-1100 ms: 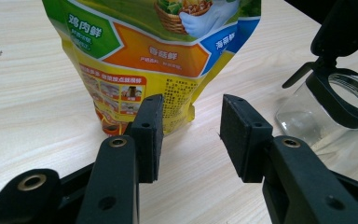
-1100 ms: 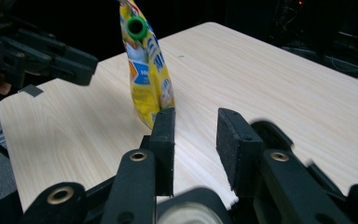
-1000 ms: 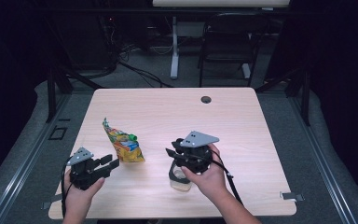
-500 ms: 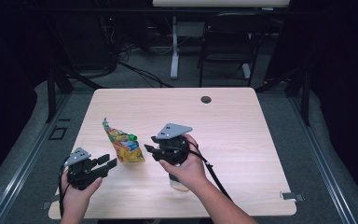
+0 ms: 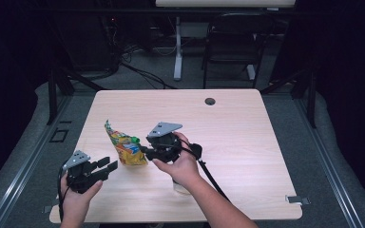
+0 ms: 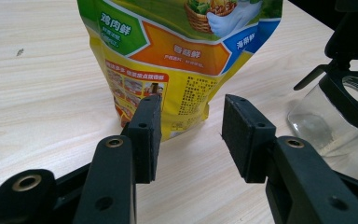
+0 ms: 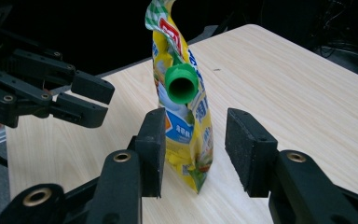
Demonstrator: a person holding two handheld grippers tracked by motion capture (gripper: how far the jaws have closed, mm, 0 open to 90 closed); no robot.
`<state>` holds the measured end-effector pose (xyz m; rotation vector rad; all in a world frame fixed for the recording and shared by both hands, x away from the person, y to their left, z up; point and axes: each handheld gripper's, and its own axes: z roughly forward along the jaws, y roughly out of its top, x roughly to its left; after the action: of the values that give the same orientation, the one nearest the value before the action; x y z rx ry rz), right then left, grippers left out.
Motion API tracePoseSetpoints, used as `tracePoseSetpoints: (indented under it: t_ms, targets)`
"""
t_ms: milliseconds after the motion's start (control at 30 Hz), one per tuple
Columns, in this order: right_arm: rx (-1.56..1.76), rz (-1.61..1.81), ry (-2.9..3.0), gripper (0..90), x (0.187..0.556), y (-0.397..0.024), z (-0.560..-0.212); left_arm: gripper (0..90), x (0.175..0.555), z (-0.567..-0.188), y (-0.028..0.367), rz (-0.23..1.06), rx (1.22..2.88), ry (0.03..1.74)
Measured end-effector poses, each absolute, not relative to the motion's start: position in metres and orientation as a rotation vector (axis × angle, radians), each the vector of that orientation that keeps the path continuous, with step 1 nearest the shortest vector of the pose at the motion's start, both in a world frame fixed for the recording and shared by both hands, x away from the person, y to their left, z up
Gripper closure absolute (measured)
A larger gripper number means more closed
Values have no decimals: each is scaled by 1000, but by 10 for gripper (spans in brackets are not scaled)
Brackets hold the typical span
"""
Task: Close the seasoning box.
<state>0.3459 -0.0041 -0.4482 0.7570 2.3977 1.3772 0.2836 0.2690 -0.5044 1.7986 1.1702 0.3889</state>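
From the high view, the pouch (image 5: pixel 123 147) stands upright on the bench (image 5: pixel 247 128), its long axis running up from the bench, top edge leaning a little away toward the far left. The right tool (image 5: pixel 145 151) sits just beside the pouch on its right side, pointing leftward at it, and is clearly the nearer of the two. The left tool (image 5: pixel 108 166) waits near the bench's front left corner, a short way off from the pouch's lower front. A clear glass jar (image 5: pixel 180 185) stands under the right forearm, mostly hidden there.

In the left gripper view, the pouch (image 6: pixel 177 70) stands straight ahead, beyond the tips. The left tool (image 6: pixel 191 135) is spread wide with bare bench between its pads (image 6: pixel 149 135); it holds and touches nothing. The jar (image 6: pixel 331 116) stands off to the right, apart from the pouch, with a dark ring at its mouth.

In the right gripper view, the pouch (image 7: pixel 182 107) shows edge-on, its green spout cap (image 7: pixel 182 84) facing the camera. The right tool (image 7: pixel 193 149) has just been opening and stands wide apart, the pouch's narrow lower edge lined up in the gap just beyond the tips; neither pad looks to press on it. The left tool (image 7: pixel 86 100) shows farther off at the left, also open. I judge a short push forward would bring the pouch between the pads.
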Motion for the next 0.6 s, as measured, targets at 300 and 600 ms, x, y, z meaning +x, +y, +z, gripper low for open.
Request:
tracePoseSetpoints:
  t_ms: [300,600]
  targets:
    - [736,1386,2406,556,352,13,-458,575,285,-505,270,393,1795,1173]
    - [735,1397,2369,579,355,25,-457,574,285,-507,268,383,1806,1169]
